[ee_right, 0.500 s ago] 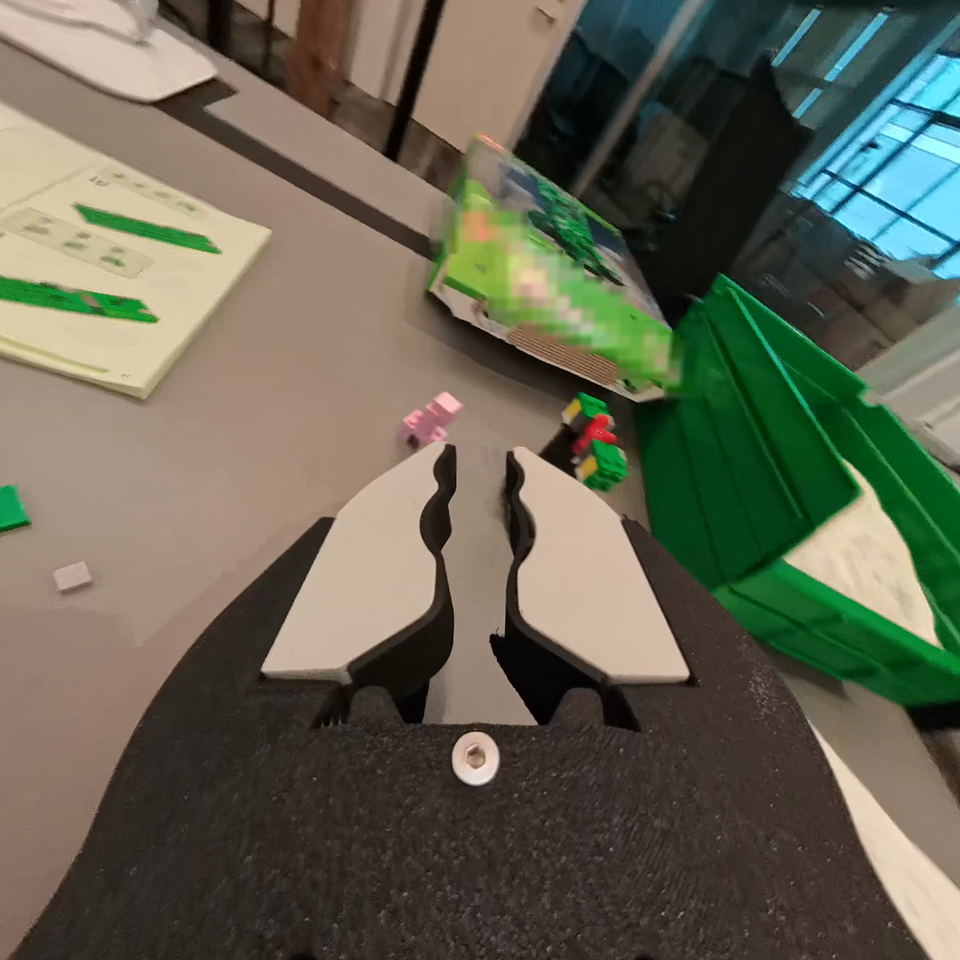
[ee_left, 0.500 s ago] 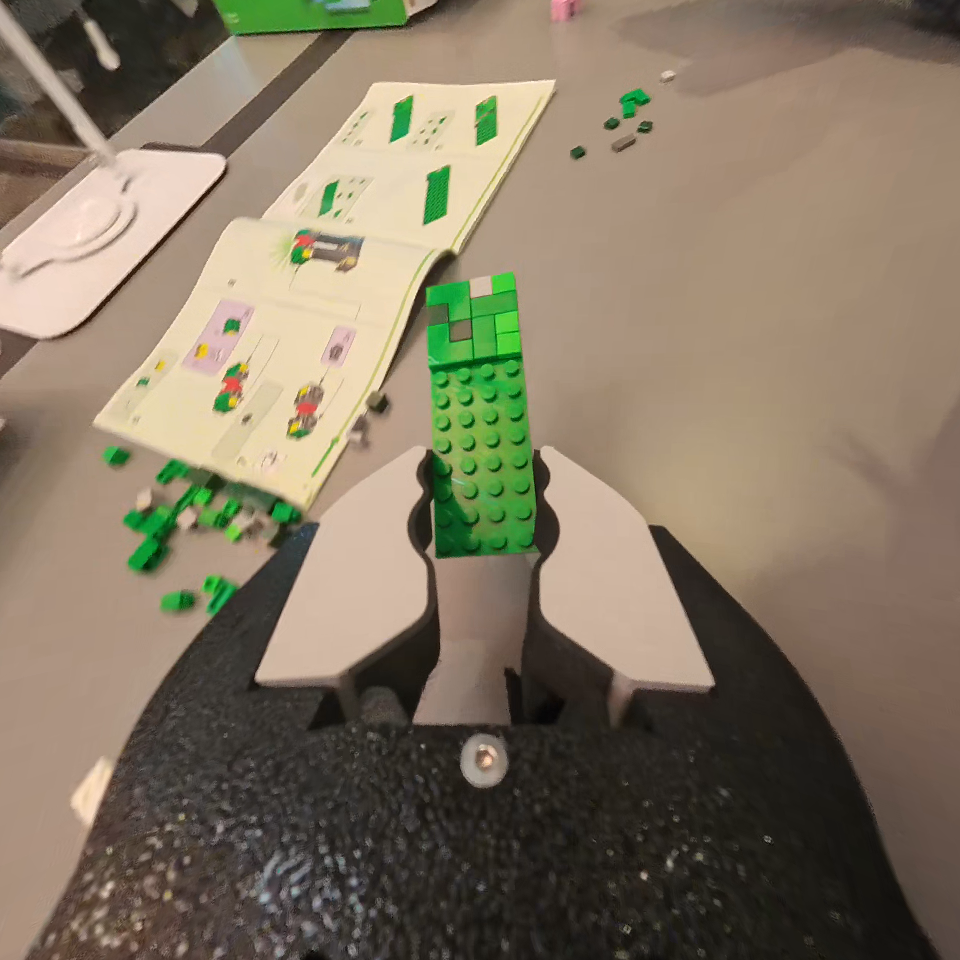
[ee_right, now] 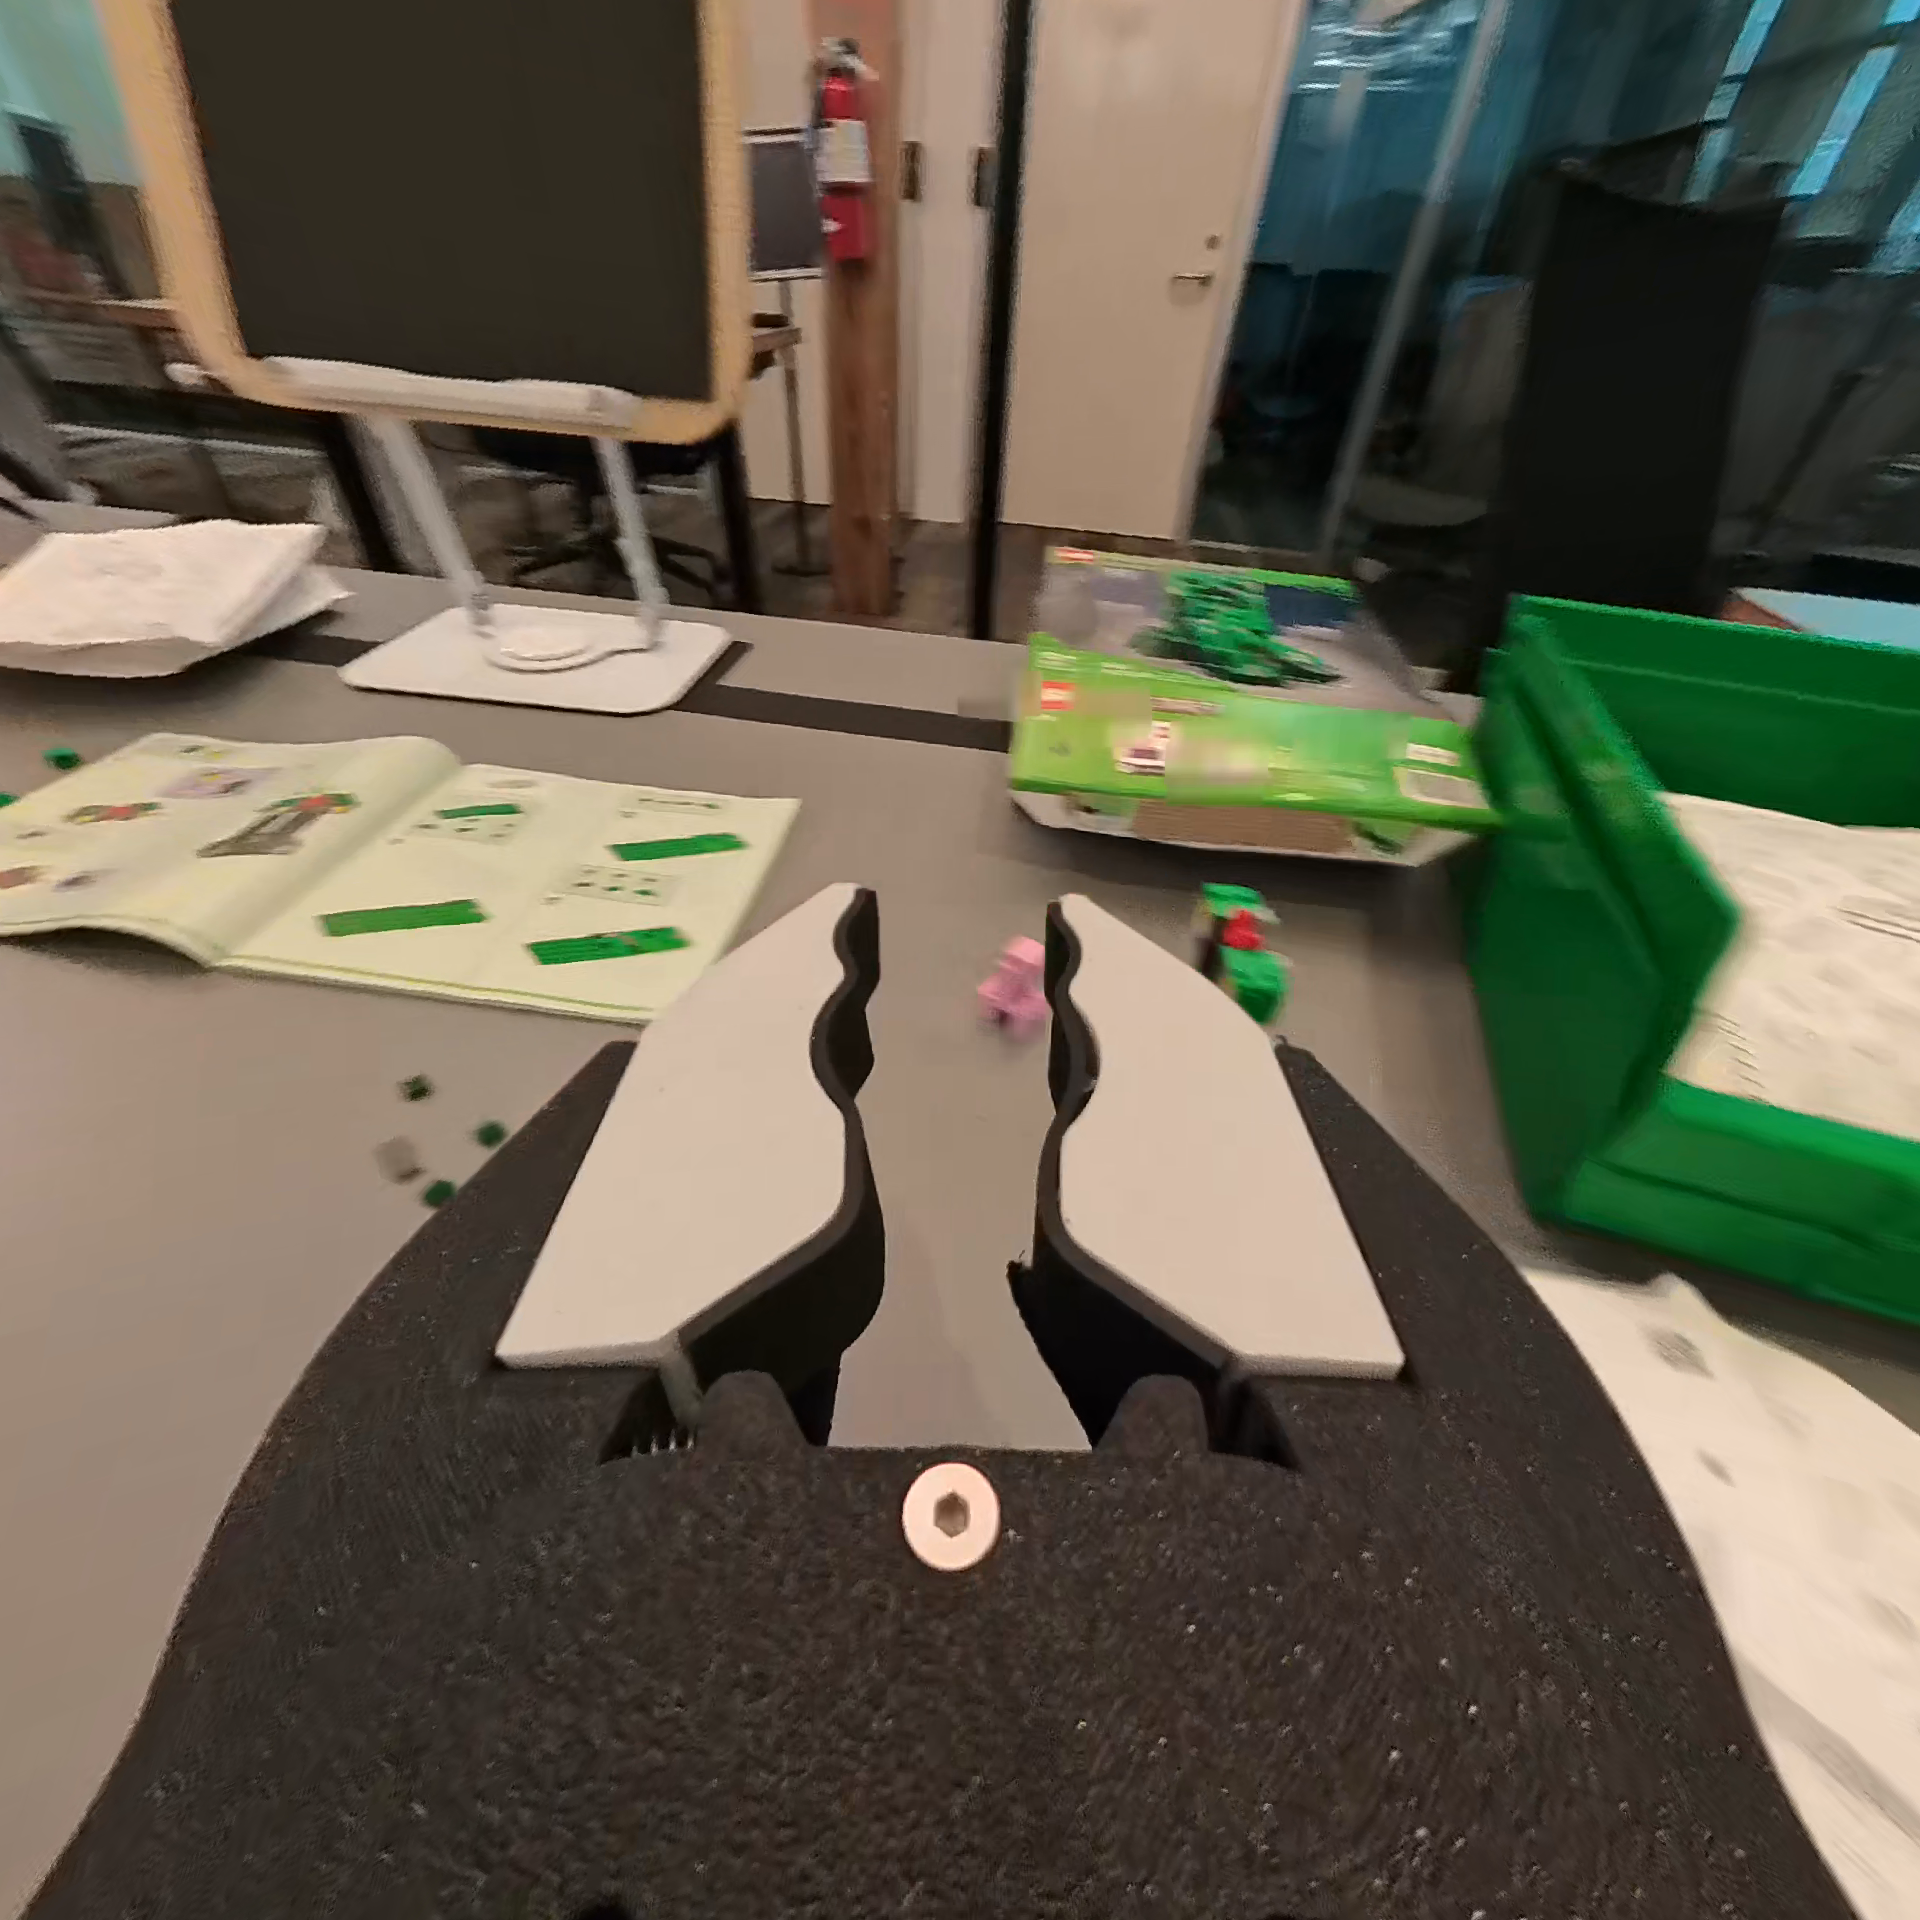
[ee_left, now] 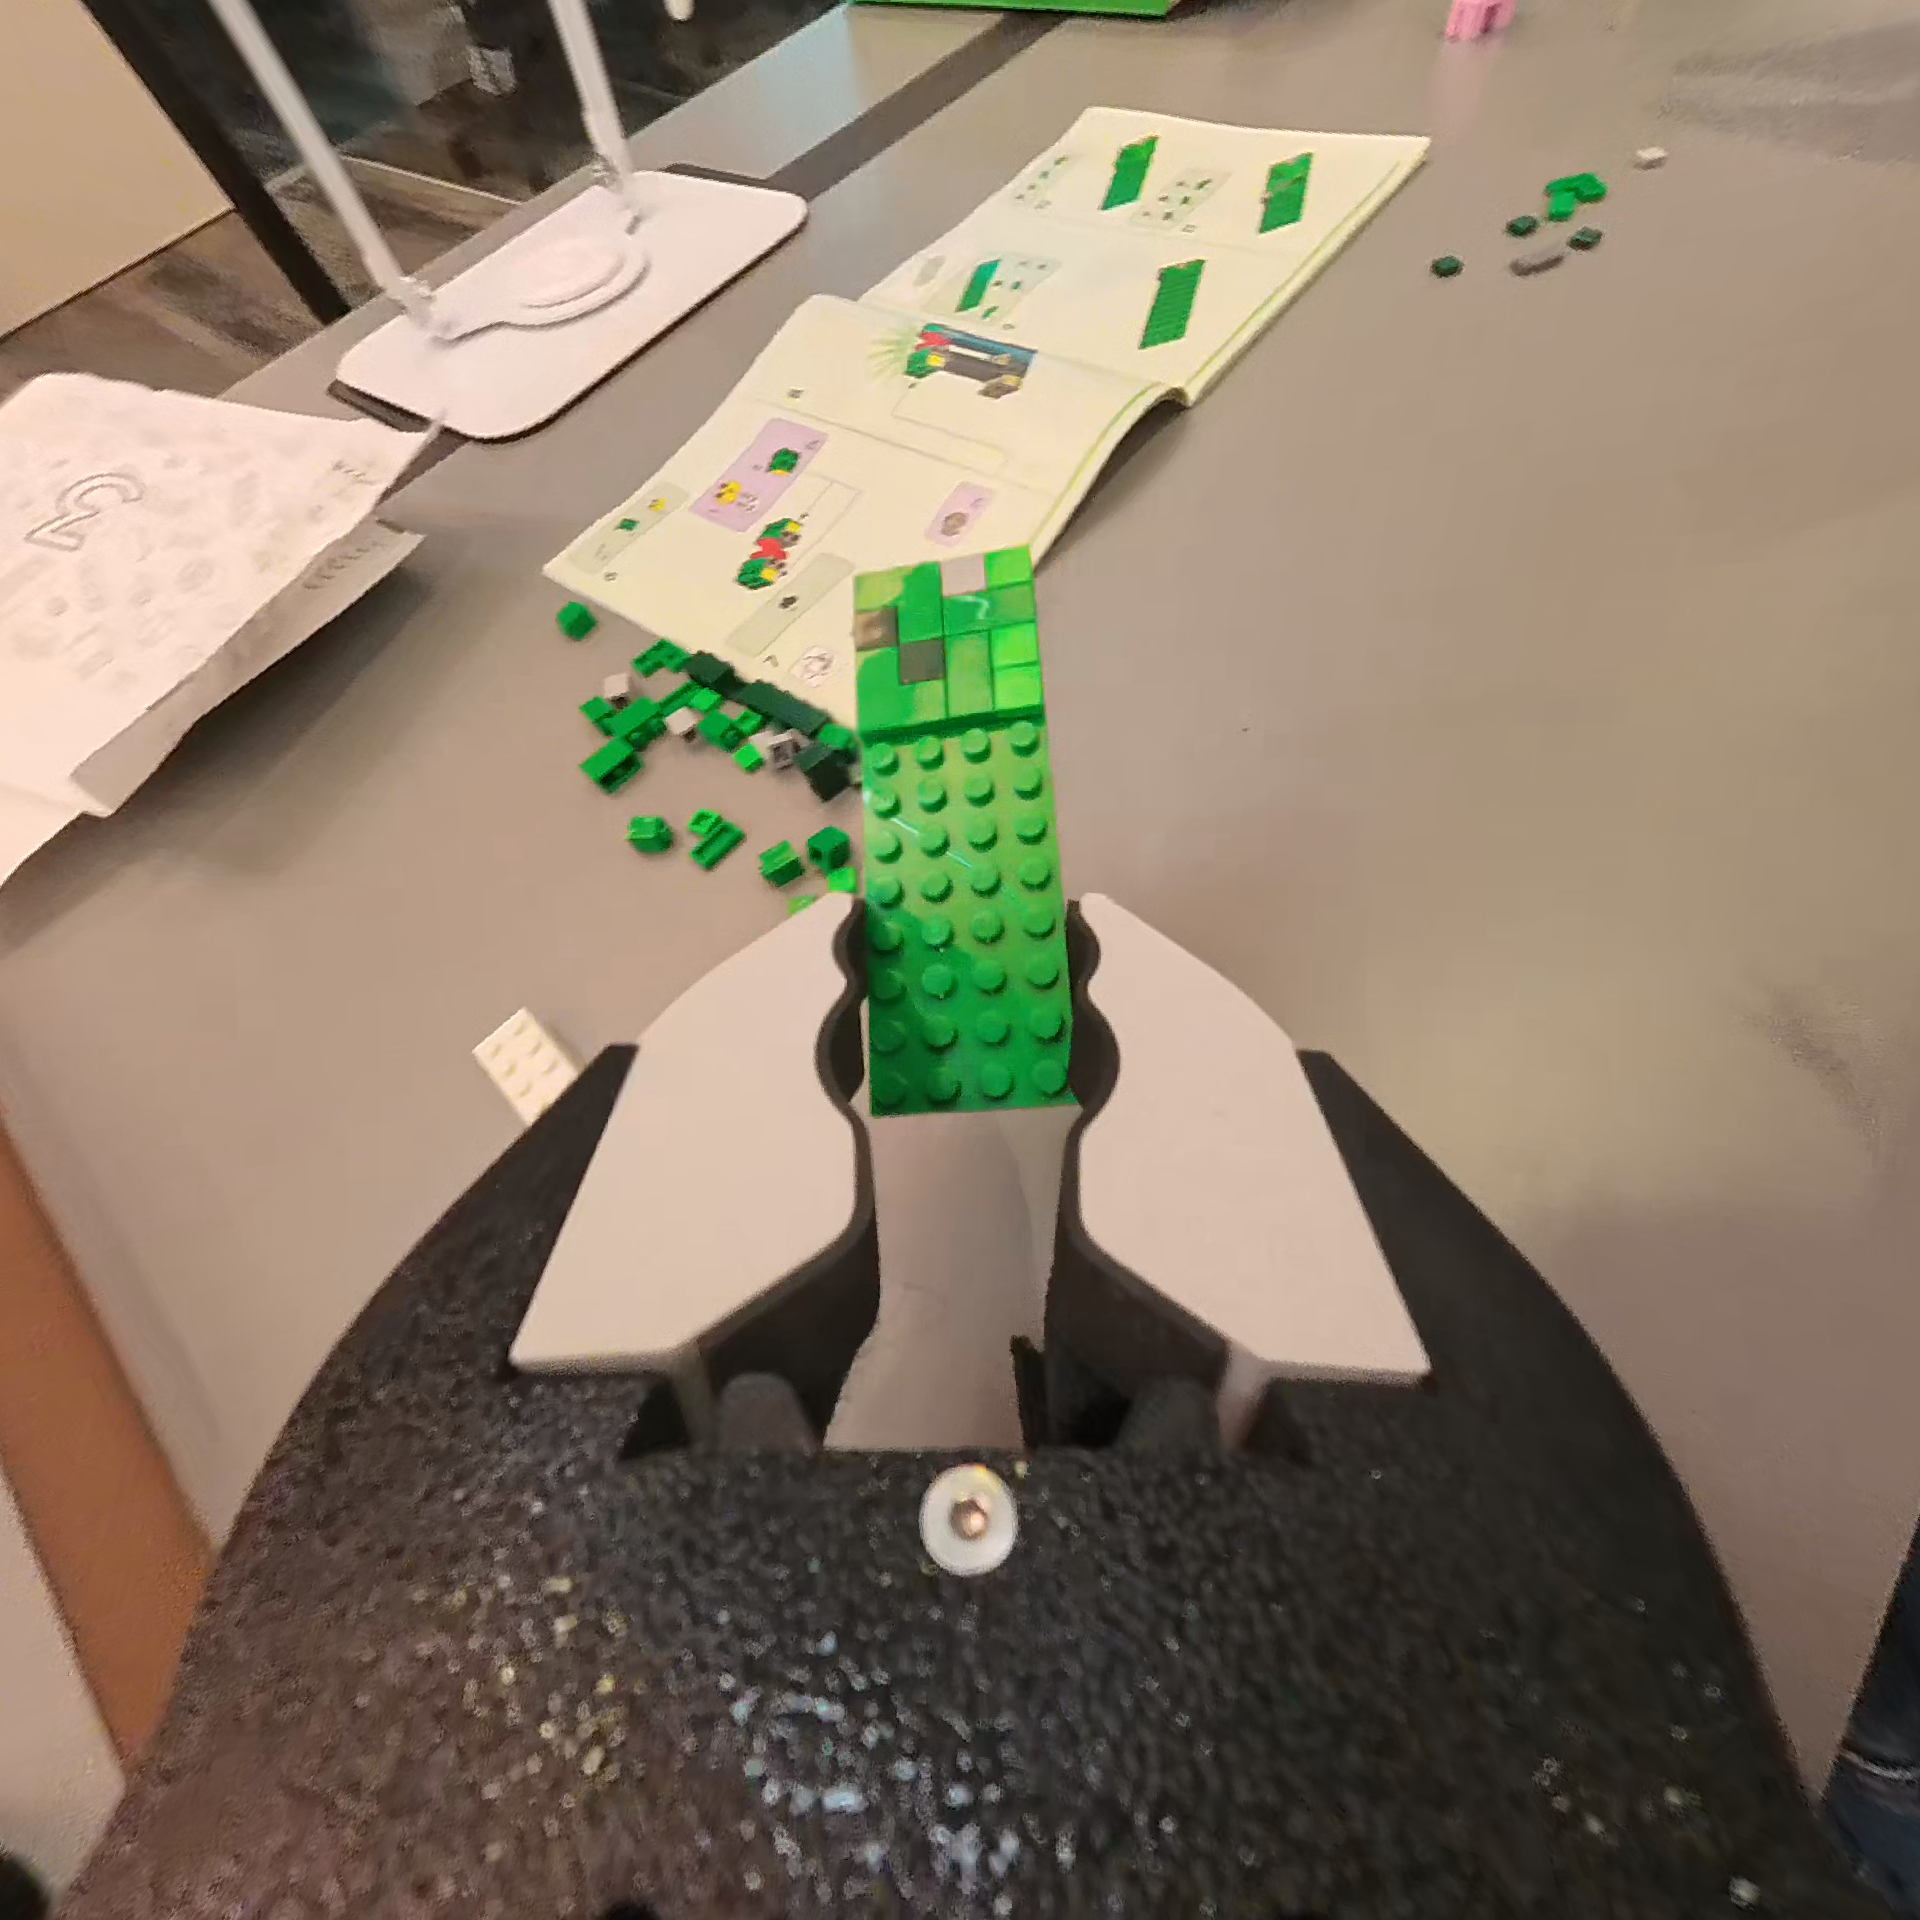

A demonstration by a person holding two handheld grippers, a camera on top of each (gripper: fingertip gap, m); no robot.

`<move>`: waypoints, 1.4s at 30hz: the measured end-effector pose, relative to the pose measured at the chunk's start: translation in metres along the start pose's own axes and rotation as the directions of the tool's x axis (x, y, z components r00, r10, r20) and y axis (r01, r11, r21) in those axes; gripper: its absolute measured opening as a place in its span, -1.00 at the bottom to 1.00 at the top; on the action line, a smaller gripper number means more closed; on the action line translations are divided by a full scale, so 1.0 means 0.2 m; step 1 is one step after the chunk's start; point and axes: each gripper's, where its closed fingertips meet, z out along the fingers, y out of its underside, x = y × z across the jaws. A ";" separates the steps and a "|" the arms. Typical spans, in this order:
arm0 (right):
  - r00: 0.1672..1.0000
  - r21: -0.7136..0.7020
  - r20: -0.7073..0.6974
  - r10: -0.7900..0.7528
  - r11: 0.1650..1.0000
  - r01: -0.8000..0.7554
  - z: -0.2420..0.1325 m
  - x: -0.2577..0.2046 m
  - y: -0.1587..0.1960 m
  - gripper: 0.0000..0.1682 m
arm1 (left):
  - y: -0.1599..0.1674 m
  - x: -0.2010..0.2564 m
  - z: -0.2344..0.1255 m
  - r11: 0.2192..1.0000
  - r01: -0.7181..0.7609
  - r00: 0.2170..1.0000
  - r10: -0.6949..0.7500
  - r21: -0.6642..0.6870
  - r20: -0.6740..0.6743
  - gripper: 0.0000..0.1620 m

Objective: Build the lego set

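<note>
1. The long green plate (ee_left: 961, 914) sits clamped by its near end between the fingers of the left gripper (ee_left: 961, 920), held up off the grey table (ee_left: 1455, 727). Its far end, tiled smooth in greens and greys, sticks out unsupported. A firm push there to seat a brick would likely lever the plate and twist it out of the grip.

2. The jaws pinch only the plate's thin side edges. If the squeeze eases, I judge the plate could slide forward and drop.

3. The right gripper (ee_right: 956, 925) is released, its fingers parted with nothing between them, hovering over the table. The pink figure (ee_right: 1010, 987) lies just beyond its tips and a small green-and-red build (ee_right: 1242, 951) to the right. A careless reach could knock either one over.

4. The loose green and grey pieces (ee_left: 707, 748) lie heaped to the left of the plate, at the near edge of the open instruction booklet (ee_left: 935, 416). They are small and tightly packed, so a pinch may catch two at once or flick neighbours away.

5. A second scatter of small pieces (ee_left: 1538, 223) lies far right. A sweeping gripper could push them further off.

6. The green bin (ee_right: 1621, 1039) and the set's box (ee_right: 1247, 748) crowd the right side, narrowing room to swing.
</note>
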 end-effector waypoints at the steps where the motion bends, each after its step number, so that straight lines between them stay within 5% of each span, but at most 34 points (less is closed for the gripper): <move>1: 0.998 0.002 0.055 -0.002 1.000 0.002 0.04 -0.09 -0.01 -0.65 | 0.01 -0.02 -0.02 1.000 0.011 1.000 -0.010 -0.002 0.018 -0.56; 5: 0.932 -0.006 0.362 -0.029 0.999 0.033 0.27 -0.62 -0.01 -0.67 | 0.07 -0.08 -0.09 0.998 0.060 0.995 -0.058 -0.025 0.086 -0.56; 10: 0.698 0.014 0.709 -0.094 0.993 0.120 0.45 -1.48 0.05 -0.73 | 0.13 -0.12 -0.18 0.992 0.129 0.981 -0.126 -0.012 0.150 -0.56; 15: 0.519 0.045 0.821 -0.238 0.933 0.356 0.60 -2.00 0.17 -0.74 | 0.15 -0.14 -0.15 0.992 0.130 0.974 -0.129 0.007 0.187 -0.56; 24: 0.299 0.058 0.914 -0.275 0.818 0.573 0.89 -2.35 0.23 -0.92 | 0.19 -0.15 -0.02 0.992 0.124 0.978 -0.122 0.004 0.169 -0.56; 35: -0.130 0.264 0.952 -0.277 0.529 0.807 0.98 -2.62 0.44 -0.91 | 0.20 -0.16 -0.02 0.993 0.119 0.978 -0.119 0.012 0.172 -0.56; 42: -0.230 0.324 0.941 -0.249 0.459 0.827 1.01 -2.69 0.48 -0.85 | 0.20 -0.16 -0.02 0.993 0.119 0.980 -0.121 0.021 0.155 -0.56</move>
